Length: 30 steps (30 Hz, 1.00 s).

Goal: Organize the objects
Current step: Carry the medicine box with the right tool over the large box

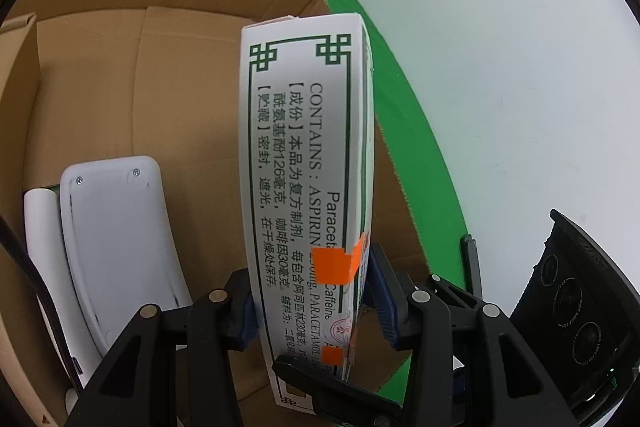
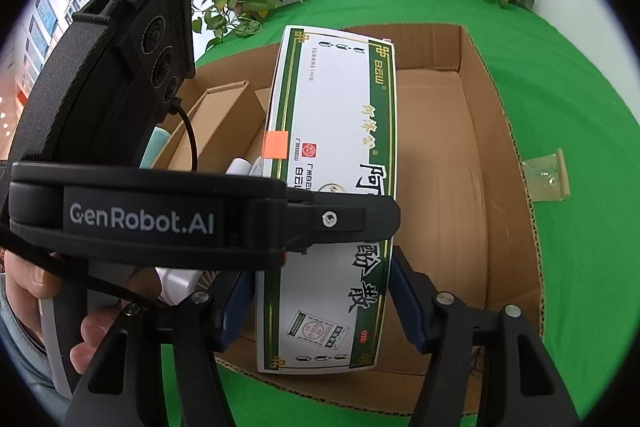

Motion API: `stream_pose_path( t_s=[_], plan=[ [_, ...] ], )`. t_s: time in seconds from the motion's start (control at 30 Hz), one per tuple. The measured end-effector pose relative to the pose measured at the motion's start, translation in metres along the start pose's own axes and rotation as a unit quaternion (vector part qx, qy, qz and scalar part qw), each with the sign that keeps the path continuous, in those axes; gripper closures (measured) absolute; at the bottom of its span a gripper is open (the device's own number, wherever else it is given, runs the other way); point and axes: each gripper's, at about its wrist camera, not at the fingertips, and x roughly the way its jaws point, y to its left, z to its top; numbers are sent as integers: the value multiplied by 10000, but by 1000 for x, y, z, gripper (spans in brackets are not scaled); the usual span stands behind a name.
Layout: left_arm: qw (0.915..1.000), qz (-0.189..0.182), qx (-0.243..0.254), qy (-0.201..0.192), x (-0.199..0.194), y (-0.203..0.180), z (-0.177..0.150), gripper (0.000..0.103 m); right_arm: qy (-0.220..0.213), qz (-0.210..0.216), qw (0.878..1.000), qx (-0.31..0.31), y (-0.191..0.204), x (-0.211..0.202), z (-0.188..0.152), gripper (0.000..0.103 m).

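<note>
The left gripper (image 1: 310, 301) has its fingers (image 1: 382, 291) clamped on the medicine box (image 1: 304, 163), which hangs over the open cardboard carton (image 1: 100, 79). The right gripper (image 2: 320, 303) has its fingers (image 2: 408, 307) spread wide either side of the same box without touching it. A white device (image 1: 120, 235) lies in the carton on the green desk (image 2: 580, 187).

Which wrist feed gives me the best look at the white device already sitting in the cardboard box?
The left wrist view. There the white device shows its whole screwed back panel, lying on the floor of the cardboard box beside the medicine box. In the right wrist view only slivers of it show behind the left gripper's body.
</note>
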Motion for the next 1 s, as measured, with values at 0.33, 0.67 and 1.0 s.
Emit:
stream_pose_path(
  t_s=[0.33,0.67,1.0],
  plan=[
    [9985,277,-475,31,-6,16,-1,48,300,-10,9983,493,-18,20,-5,42],
    [9937,866,58,-708,-83,7,-23,48,475,-395,9975,338,-11,31,-4,41],
    [9651,2323,506,-1095,-149,40,-56,48,394,-452,9982,56,1,19,-11,37]
  ],
)
